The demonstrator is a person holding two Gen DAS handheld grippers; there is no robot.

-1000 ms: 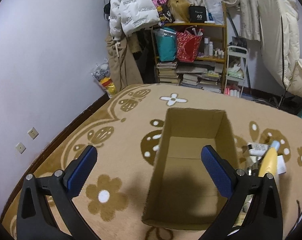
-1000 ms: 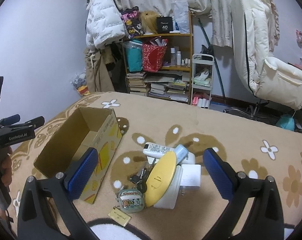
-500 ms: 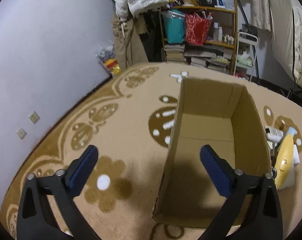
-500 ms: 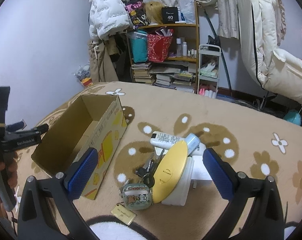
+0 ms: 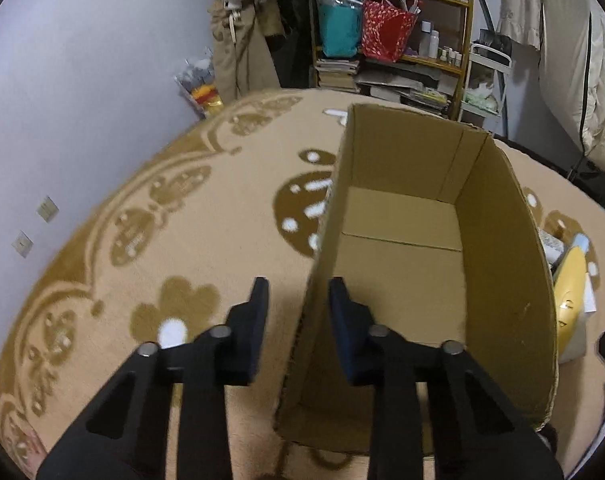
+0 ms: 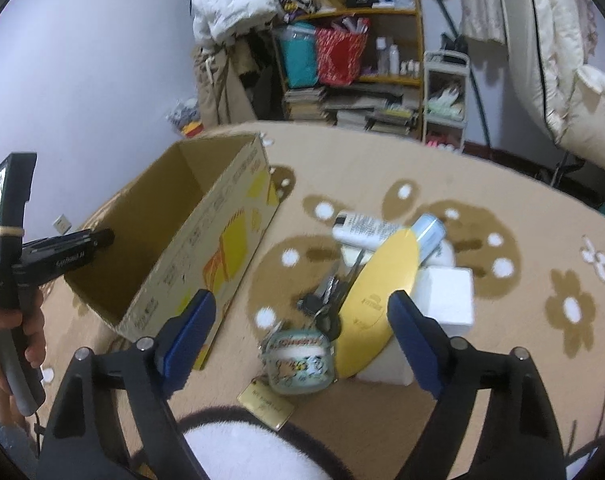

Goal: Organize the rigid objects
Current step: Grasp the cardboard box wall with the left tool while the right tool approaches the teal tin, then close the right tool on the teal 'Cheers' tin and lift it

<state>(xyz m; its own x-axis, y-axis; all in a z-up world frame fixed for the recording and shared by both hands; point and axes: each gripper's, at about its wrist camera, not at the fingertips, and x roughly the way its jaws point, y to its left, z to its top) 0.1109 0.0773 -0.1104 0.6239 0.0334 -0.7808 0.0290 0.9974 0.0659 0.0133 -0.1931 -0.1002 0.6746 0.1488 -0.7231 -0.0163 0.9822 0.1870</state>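
An open, empty cardboard box (image 5: 402, 240) stands on the flowered rug; it also shows in the right wrist view (image 6: 190, 240). My left gripper (image 5: 298, 300) straddles the box's left wall, one finger outside and one inside, narrowed around it with small gaps still showing. My right gripper (image 6: 302, 320) is open and empty above a pile: a yellow oval case (image 6: 376, 296), a round cartoon tin (image 6: 300, 362) with a brass tag (image 6: 266, 404), keys (image 6: 326, 300), a white tube (image 6: 366, 226), a pale blue bottle (image 6: 428, 232) and a white block (image 6: 446, 296).
A tan flowered rug (image 5: 162, 220) covers the floor. A cluttered shelf (image 6: 362, 60) with books and bags stands at the back, a white cart (image 6: 444, 100) beside it, a cream chair (image 6: 574, 80) at right. The wall (image 5: 62, 80) runs along the left.
My left gripper has moved to the box's left wall and narrowed around it. My right gripper has dropped closer to the pile and closed partly.
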